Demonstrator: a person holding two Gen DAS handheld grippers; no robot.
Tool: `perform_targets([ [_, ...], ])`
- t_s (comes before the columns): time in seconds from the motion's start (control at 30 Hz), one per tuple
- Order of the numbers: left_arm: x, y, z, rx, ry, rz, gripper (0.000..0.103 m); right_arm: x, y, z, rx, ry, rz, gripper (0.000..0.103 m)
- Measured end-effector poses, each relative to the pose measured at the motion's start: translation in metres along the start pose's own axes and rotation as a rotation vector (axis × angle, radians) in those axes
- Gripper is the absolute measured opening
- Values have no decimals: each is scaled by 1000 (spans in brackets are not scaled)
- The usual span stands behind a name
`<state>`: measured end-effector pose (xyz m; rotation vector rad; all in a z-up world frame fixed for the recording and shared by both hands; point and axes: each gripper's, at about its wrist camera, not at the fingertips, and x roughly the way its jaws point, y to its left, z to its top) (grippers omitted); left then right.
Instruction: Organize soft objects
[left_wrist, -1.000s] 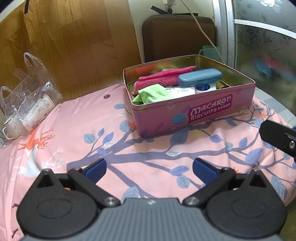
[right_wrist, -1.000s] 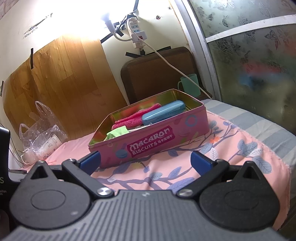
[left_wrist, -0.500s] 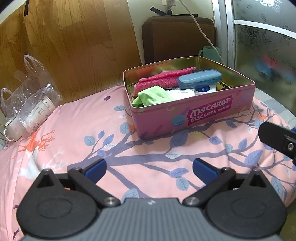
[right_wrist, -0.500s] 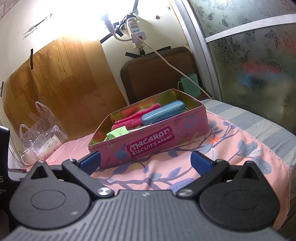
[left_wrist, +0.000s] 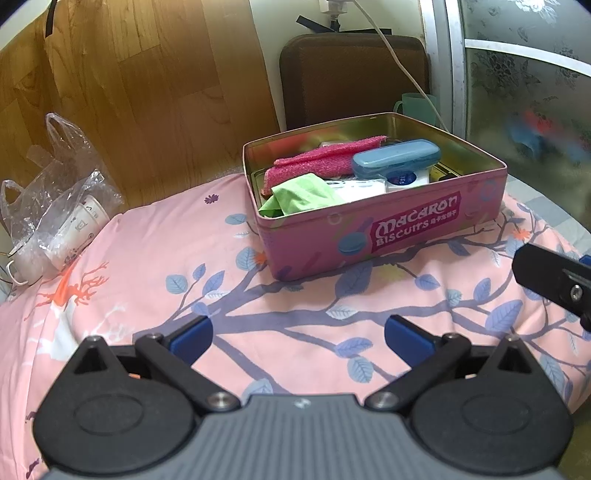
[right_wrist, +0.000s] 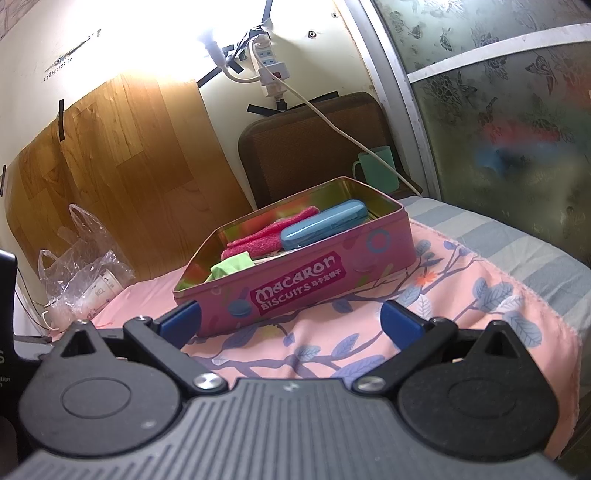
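We count two soft cloths, one pink towel and one green cloth, lying inside one pink biscuit tin on the floral bedspread. One blue case rests across the towel. Our left gripper and right gripper both hover short of the tin, fingers spread wide, grasping nothing. One plastic bag lies well left; one green mug stands behind.
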<state>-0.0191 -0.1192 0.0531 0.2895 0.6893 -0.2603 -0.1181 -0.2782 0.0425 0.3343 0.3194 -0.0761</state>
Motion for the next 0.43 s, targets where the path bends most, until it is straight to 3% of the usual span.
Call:
perform_targets([
  [0.43,-1,-4,-1,9,-2,-29,103,0,1,-1,4,1,-4,103],
])
